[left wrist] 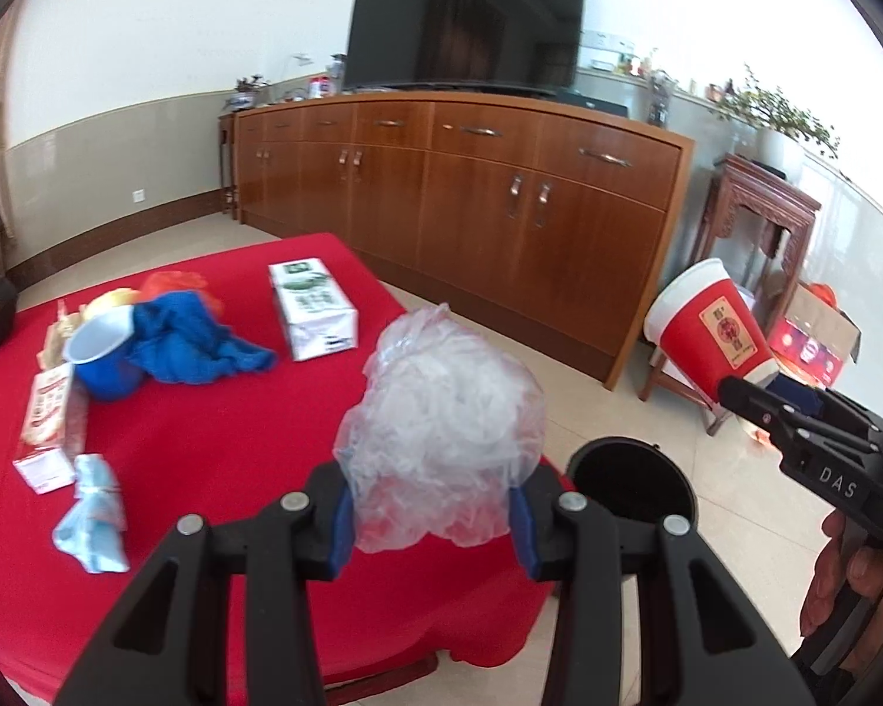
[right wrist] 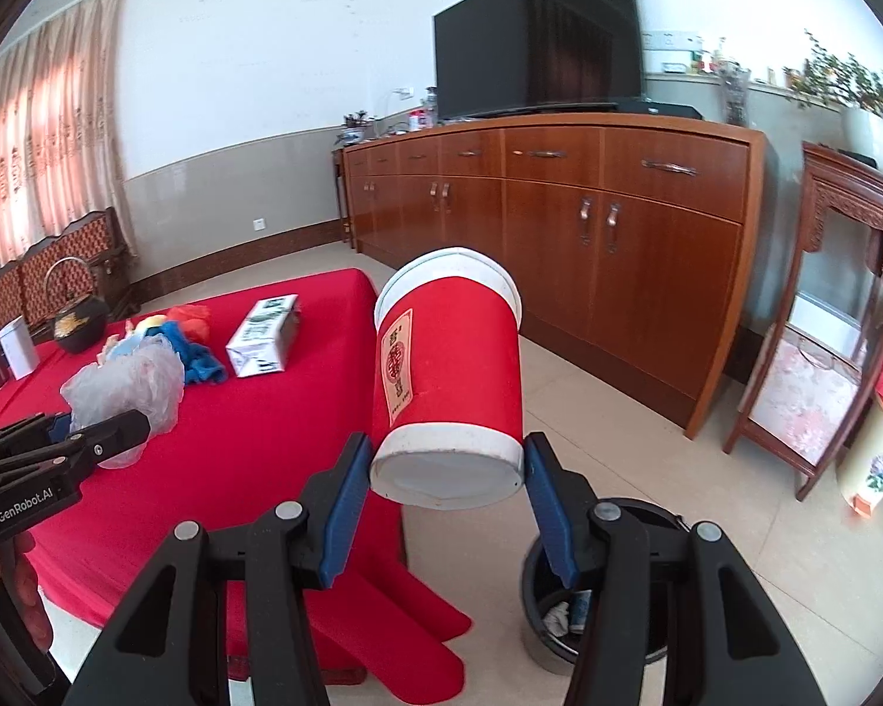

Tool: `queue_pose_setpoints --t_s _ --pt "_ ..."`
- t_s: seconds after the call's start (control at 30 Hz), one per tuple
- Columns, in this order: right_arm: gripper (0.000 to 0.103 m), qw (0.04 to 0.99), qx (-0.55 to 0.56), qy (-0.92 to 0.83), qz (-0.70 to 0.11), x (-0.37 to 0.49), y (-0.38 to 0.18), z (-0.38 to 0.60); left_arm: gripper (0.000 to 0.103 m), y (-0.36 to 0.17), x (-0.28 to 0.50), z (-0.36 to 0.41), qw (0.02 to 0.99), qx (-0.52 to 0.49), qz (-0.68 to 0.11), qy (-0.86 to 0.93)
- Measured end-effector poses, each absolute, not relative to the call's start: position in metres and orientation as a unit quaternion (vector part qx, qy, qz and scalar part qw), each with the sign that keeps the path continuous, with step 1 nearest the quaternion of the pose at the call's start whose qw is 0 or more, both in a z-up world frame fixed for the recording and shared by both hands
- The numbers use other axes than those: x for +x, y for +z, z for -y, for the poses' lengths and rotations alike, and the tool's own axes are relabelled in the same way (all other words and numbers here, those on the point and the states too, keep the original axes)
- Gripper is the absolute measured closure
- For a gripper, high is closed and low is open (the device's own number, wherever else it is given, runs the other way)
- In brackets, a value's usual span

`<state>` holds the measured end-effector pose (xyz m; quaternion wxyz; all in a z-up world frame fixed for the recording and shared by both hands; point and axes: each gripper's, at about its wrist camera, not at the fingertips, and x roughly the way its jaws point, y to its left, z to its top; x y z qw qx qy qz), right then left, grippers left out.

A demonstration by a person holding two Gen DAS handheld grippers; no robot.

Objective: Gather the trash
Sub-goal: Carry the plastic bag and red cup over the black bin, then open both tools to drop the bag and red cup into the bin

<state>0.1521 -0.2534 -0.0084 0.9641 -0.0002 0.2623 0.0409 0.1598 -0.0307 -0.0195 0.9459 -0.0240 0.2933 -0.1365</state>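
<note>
My left gripper (left wrist: 432, 509) is shut on a crumpled clear plastic bag (left wrist: 441, 418) and holds it above the near right corner of the red table (left wrist: 235, 470). My right gripper (right wrist: 444, 485) is shut on the base of a red paper cup (right wrist: 447, 365), tilted with its rim pointing away, above the floor beside the table. A black trash bin (right wrist: 559, 618) stands on the floor below the right gripper, with some scraps inside; it also shows in the left wrist view (left wrist: 630, 470). The cup (left wrist: 709, 335) and the bag (right wrist: 126, 382) show in the opposite views.
On the red cloth lie a blue cup (left wrist: 100, 353), a blue cloth (left wrist: 194, 341), a green-white carton (left wrist: 312, 309), a pink-white box (left wrist: 47, 418) and a light blue wrapper (left wrist: 94, 515). A long wooden cabinet (left wrist: 471, 200) with a TV lines the wall. A carved side table (right wrist: 842, 317) stands at the right.
</note>
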Motion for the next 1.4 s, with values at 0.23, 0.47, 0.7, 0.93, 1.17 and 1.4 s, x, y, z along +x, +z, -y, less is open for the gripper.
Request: queue_pose_setpoints --t_s 0.23,0.47,0.7,0.93,1.17,1.4 --pt "0.048 0.961 -0.009 -0.002 -0.278 0.139 -0.019 0.315 0.059 -0.033 0.168 0.091 0.93 -0.011 -0.312 -0.193" --pt "0.048 0.952 -0.018 -0.037 -0.303 0.127 -0.04 0.372 0.059 -0.049 0.174 0.151 0.912 0.014 -0.331 -0.242" --pt "0.048 0.943 -0.021 -0.052 -0.329 0.127 -0.067 0.407 0.059 -0.065 0.182 0.192 0.899 0.029 -0.347 -0.265" --pt "0.048 0.93 -0.027 -0.045 -0.363 0.141 -0.1 0.425 0.059 -0.092 0.199 0.218 0.876 0.03 -0.388 -0.285" --pt "0.048 0.911 -0.036 -0.025 -0.411 0.171 -0.142 0.444 0.059 -0.134 0.228 0.246 0.856 0.048 -0.427 -0.287" --pt "0.048 0.887 -0.043 -0.007 -0.46 0.207 -0.187 0.46 0.059 -0.174 0.248 0.267 0.833 0.057 -0.468 -0.292"
